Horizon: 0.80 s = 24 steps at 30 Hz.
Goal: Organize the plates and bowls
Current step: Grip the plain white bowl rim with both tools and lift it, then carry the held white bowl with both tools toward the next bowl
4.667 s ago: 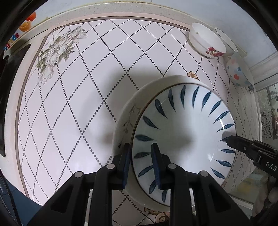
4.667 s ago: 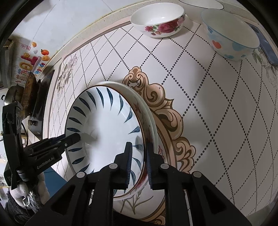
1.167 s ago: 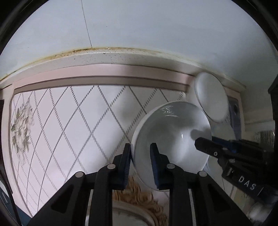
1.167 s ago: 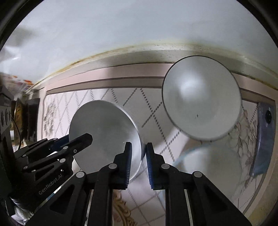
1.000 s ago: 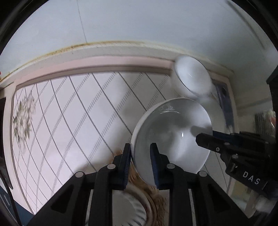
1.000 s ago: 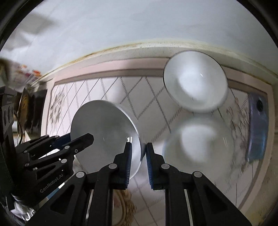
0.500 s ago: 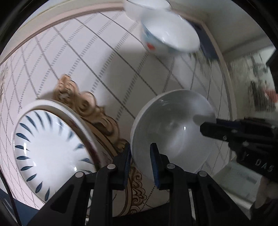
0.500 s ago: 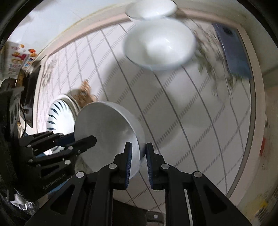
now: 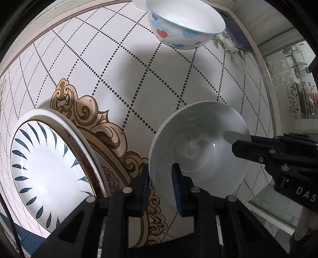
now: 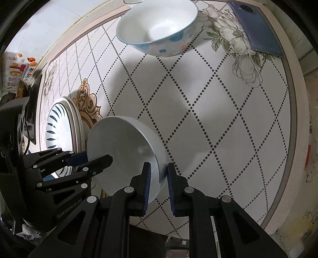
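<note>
Claws first: left claw (image 9: 160,185) clamped on near rim of plain white bowl (image 9: 198,150), one blue pad outside the wall, the other inside. Right claw (image 10: 158,185) clenched on the opposite rim of the same white bowl, pads either side of the wall. Bowl tilted in the right wrist view, held between both claws above the worktop (image 9: 139,79); contact with the surface below hard to judge, underside hidden. Inside of bowl bare, faint swirl at the bottom.

Just left of it, blue-leaf plate (image 9: 47,164) stacked on a larger white plate (image 9: 90,142) with a dark rim line; lower edge of the stack cut off by the lens border and by the claw's body. Gold scroll ornament (image 9: 99,123) printed on the worktop, partly covered by the stack.

Farther back, heart-patterned bowl (image 9: 184,25) standing upright, well apart from the held bowl. Behind it only a sliver of another white bowl (image 10: 133,1), cut off at the frame top. Dark blue phone (image 10: 256,27) lying near the worktop's far right edge, beside a printed flower.
</note>
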Available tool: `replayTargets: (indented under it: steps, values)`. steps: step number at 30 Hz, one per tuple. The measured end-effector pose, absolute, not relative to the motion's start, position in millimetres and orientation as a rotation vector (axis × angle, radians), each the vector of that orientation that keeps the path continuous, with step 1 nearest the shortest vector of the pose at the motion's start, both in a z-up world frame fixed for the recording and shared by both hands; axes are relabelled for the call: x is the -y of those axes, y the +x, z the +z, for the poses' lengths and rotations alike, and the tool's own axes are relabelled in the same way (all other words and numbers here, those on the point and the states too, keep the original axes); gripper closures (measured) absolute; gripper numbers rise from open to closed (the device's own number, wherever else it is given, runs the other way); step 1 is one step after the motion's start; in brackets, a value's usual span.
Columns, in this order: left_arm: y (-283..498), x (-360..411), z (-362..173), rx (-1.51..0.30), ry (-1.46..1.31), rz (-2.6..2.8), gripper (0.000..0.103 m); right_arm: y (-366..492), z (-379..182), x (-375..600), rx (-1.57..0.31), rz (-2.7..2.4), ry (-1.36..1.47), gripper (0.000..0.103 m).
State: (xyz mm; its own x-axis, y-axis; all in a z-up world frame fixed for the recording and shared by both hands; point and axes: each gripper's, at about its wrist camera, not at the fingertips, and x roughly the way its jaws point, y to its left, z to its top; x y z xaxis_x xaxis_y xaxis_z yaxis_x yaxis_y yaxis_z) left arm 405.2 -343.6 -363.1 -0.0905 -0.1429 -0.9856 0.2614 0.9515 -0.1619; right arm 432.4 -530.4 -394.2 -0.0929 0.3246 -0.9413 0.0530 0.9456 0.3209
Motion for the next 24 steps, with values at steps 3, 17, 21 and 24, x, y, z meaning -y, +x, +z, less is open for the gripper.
replayTargets:
  steps: [3, 17, 21, 24]
  values:
    - [404, 345, -366, -1.631, 0.088, -0.333, 0.083, 434, -395, 531, -1.656, 0.238, 0.303, 0.085]
    - [437, 320, -296, -1.504, 0.038, -0.336, 0.056, 443, -360, 572, -1.597, 0.234, 0.531, 0.068]
    - [494, 321, -301, -1.447, -0.003, -0.272, 0.043, 467, -330, 603, -1.446, 0.226, 0.664, 0.026]
    - [538, 325, -319, -1.473, -0.084, -0.269, 0.043, 497, -334, 617, -1.368, 0.186, 0.708, 0.027]
